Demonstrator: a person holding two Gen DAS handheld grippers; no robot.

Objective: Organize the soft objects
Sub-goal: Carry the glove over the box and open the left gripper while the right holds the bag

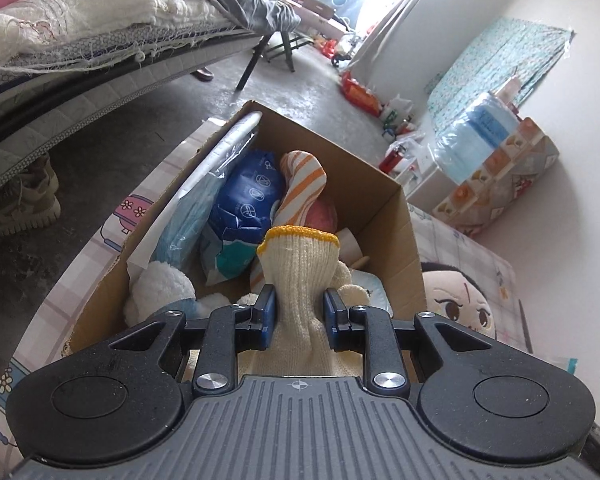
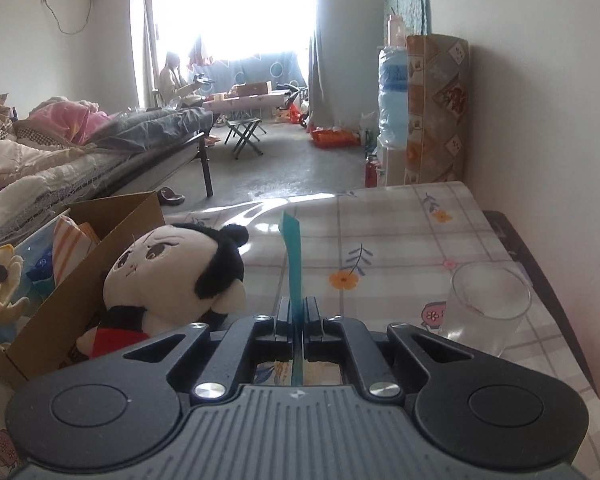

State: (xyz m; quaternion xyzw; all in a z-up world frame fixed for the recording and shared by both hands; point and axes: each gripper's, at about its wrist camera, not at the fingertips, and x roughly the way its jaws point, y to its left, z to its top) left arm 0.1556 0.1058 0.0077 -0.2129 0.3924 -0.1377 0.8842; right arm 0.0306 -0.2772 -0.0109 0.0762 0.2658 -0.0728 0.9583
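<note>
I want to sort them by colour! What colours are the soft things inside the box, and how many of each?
White or cream: 2, fluffy white toy and glove held over the cardboard box.
Blue: 2, dark blue packet and light blue bag.
Orange-striped: 1, sock.
Total: 5

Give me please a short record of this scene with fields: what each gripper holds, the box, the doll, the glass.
left gripper: shut on cream knit glove with yellow cuff, held over the box
right gripper: shut on thin teal strip, standing up from the jaws
cardboard box: open, on the checked tablecloth; holds blue packet, orange striped cloth, white plush
doll: black hair, red clothes, lying outside the box against its wall
glass: clear, upright, on the cloth
</note>
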